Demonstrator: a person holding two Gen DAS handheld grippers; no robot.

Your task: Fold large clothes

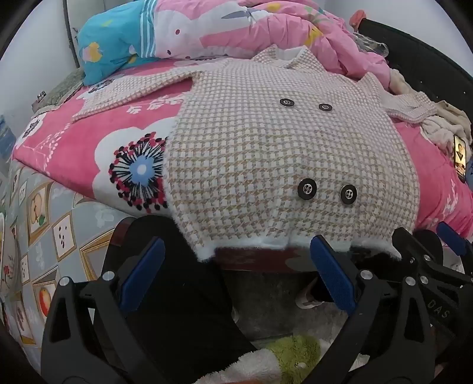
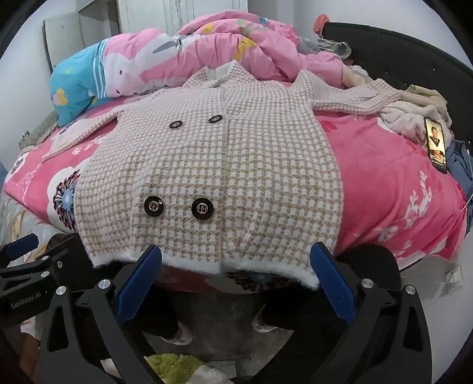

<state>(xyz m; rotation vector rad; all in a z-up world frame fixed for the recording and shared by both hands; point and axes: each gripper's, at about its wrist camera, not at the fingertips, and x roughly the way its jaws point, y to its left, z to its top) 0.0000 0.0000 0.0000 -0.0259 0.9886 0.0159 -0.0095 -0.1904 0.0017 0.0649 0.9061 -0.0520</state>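
Observation:
A beige and white houndstooth coat (image 1: 266,153) with black snap buttons lies flat, front up, on a pink flowered bed cover (image 1: 74,141), collar at the far end, sleeves spread left and right. Its white fuzzy hem hangs at the near bed edge. My left gripper (image 1: 236,265) is open and empty just below the hem's left half. My right gripper (image 2: 236,274) is open and empty, its blue pads level with the hem (image 2: 207,263) of the same coat (image 2: 212,165). The right gripper also shows at the right edge of the left wrist view (image 1: 428,254).
A pink quilt (image 1: 251,26) and blue pillow (image 1: 106,44) are heaped behind the collar. A phone (image 2: 435,144) with a lit screen and crumpled cream clothes (image 2: 414,112) lie at the right. A black headboard (image 2: 414,50) curves behind. Below are the floor and a green fuzzy rug (image 1: 295,354).

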